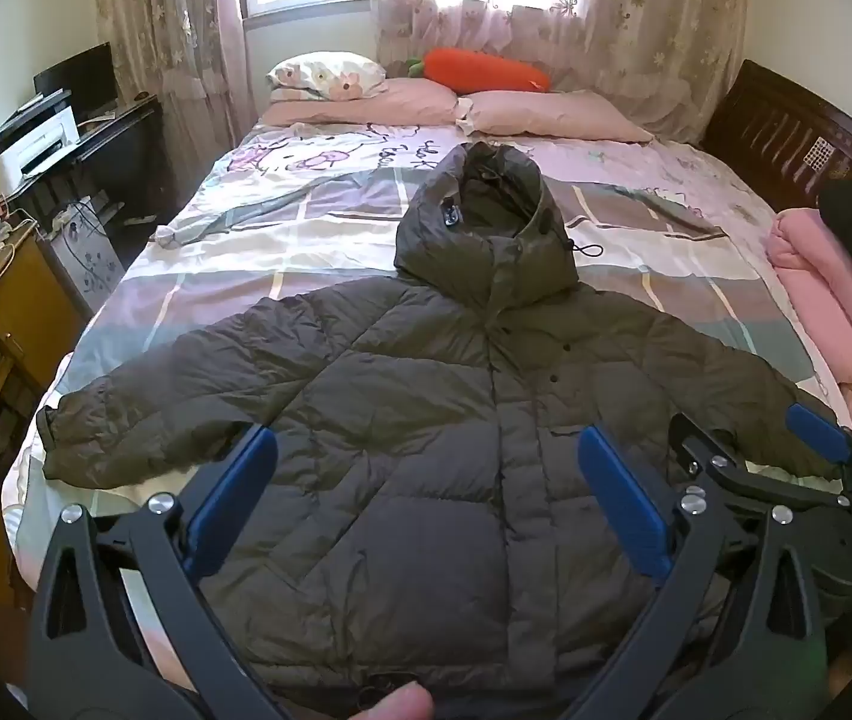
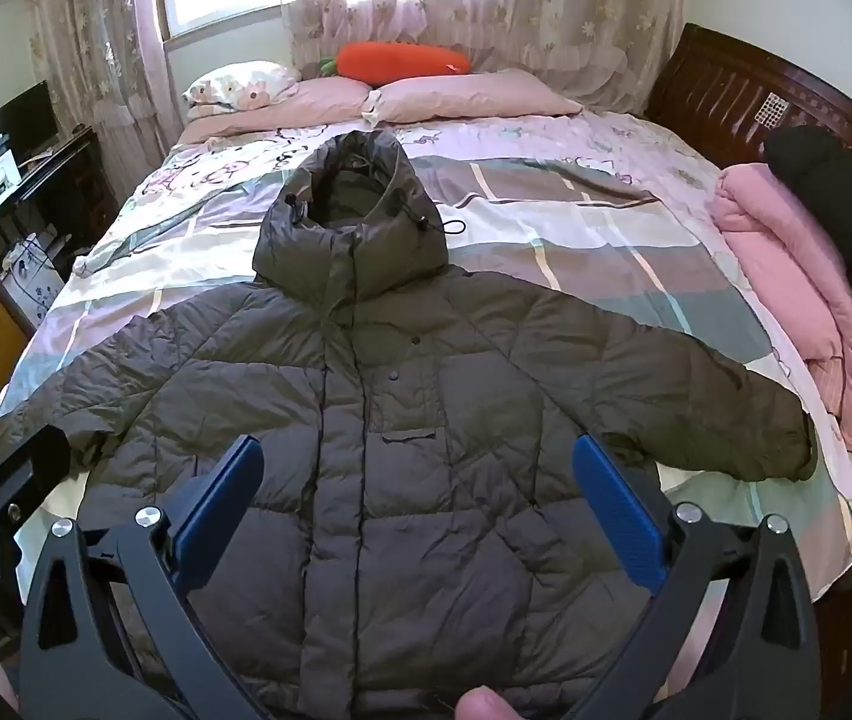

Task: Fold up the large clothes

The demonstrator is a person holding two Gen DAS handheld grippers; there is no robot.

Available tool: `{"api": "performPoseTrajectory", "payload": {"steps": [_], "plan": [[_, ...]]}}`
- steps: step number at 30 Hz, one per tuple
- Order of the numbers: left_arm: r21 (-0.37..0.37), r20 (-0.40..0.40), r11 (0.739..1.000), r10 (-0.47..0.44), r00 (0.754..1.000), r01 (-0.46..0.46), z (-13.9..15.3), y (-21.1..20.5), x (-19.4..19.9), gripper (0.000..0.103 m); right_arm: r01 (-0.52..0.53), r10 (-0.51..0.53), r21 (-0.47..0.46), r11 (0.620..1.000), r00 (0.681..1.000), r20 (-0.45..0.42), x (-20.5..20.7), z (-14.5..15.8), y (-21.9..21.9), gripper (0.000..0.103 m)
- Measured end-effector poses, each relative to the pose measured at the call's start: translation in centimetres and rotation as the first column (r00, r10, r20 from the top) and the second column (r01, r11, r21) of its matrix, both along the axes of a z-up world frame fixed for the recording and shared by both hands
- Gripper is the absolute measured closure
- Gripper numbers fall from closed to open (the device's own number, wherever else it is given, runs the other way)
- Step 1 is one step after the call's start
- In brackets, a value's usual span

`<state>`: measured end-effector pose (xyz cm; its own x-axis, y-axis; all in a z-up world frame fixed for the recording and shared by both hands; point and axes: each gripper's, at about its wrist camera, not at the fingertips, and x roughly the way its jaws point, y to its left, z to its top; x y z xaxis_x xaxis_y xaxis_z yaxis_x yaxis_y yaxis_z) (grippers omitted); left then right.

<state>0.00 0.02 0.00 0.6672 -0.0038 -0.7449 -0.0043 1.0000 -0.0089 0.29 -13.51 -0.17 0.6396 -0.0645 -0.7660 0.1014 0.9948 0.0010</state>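
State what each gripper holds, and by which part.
Nothing. The left gripper and right gripper are both open above the spread jacket, gripping none of it.

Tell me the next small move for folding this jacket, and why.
Probably bring the left gripper down onto the left sleeve near its cuff. The puffer jacket lies flat, front up, both sleeves spread on the bed, and both the left and right gripper hover with jaws open, holding nothing.
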Motion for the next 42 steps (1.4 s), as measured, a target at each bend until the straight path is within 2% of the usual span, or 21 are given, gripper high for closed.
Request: {"api": "performPoseTrajectory", "payload": {"steps": [28,42], "plan": [[0.019,-0.007,1.0,0.019,1.0,-0.019,-0.6,-0.5,-0.3,0.002,0.001,-0.002,-0.008,1.0,1.0,-0.015,-0.2,-0.8,0.0,0.001],[0.001,-0.039,1.0,0.024,0.999,-0.024,-1.4,1.4,0.6,0.002,-0.025,0.024,-0.031,0.999,0.999,-0.042,-0.4,-1.6,0.6,0.001]]}}
